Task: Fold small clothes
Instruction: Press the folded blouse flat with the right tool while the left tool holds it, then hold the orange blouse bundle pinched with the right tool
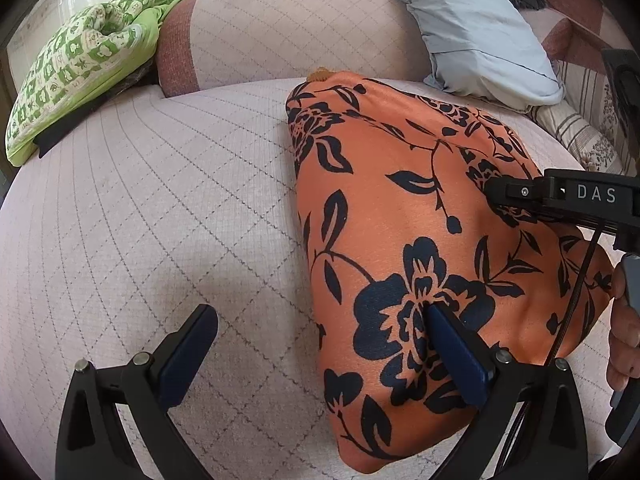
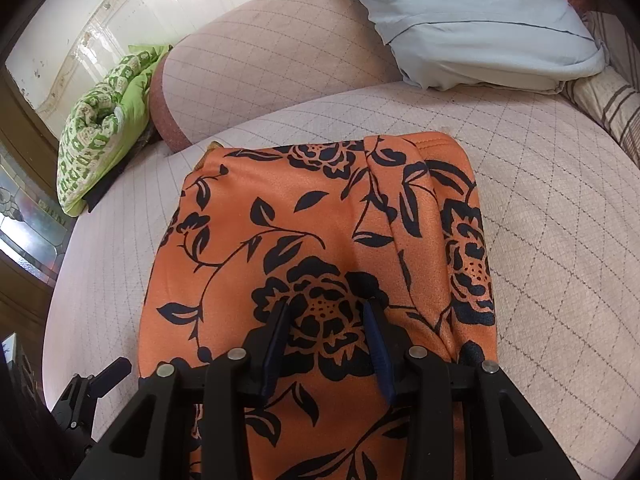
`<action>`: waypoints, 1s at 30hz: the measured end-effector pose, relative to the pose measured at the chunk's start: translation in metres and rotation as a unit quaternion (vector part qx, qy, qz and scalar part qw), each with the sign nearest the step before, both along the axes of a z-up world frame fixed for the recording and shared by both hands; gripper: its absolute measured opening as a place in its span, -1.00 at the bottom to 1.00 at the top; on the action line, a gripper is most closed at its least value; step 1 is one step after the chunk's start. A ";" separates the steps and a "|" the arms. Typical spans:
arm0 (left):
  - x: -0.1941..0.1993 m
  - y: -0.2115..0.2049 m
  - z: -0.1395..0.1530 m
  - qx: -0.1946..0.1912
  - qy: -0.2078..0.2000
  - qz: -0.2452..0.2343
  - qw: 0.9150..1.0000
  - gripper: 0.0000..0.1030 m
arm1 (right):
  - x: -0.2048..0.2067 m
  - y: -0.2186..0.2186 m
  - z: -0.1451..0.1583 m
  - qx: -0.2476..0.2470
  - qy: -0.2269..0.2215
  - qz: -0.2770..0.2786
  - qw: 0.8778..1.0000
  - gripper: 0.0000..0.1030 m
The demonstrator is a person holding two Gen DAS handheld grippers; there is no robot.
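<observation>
An orange garment [image 1: 400, 208] [image 2: 320, 220] with a dark floral print lies folded in a long, roughly rectangular shape on the quilted pink seat [image 1: 160, 200] [image 2: 540, 200]. My left gripper [image 1: 320, 316] is open wide at the garment's near left edge. One of its fingers [image 1: 444, 332] rests on the cloth and the other is over bare seat. My right gripper [image 2: 326, 312] stands over the near part of the garment, jaws partly apart. Flat cloth shows between its fingers [image 2: 280, 320] and nothing is pinched. Its tip [image 1: 494, 192] also shows in the left wrist view.
A green patterned cushion [image 1: 76, 68] [image 2: 100, 148] lies at the far left by the padded backrest [image 1: 300, 28]. At the far right is a pale blue pillow [image 1: 480, 32] [image 2: 480, 20] beside striped fabric [image 1: 580, 128]. A hand [image 1: 624, 320] grips the right handle.
</observation>
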State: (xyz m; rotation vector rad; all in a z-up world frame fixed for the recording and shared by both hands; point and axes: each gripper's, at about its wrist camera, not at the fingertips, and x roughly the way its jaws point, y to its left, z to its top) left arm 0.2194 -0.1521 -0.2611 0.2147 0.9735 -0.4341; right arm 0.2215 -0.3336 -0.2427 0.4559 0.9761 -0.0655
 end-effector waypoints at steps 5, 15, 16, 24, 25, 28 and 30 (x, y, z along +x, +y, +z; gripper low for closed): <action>0.000 -0.001 0.000 0.004 -0.002 -0.002 1.000 1.00 | 0.000 0.000 0.000 0.001 0.000 0.000 1.000 -0.17; 0.001 -0.001 -0.001 -0.001 0.004 -0.001 1.000 1.00 | 0.000 0.000 0.000 -0.001 0.000 0.002 1.000 -0.17; 0.001 -0.001 -0.001 -0.002 0.005 -0.001 1.000 1.00 | 0.000 0.000 0.000 -0.001 0.000 0.002 1.000 -0.17; 0.005 0.001 -0.001 -0.005 0.012 -0.003 1.000 1.00 | 0.000 0.000 0.000 -0.003 -0.001 0.004 1.000 -0.17; 0.004 0.001 -0.002 -0.005 0.012 -0.003 1.000 1.00 | 0.000 0.000 0.000 -0.003 -0.001 0.004 1.000 -0.17; 0.005 0.001 -0.002 -0.007 0.014 -0.002 1.000 1.00 | 0.000 0.000 0.000 -0.003 -0.001 0.004 1.000 -0.17; 0.005 0.002 -0.002 -0.007 0.013 -0.002 1.000 1.00 | -0.001 0.000 0.000 -0.004 -0.001 0.004 1.000 -0.17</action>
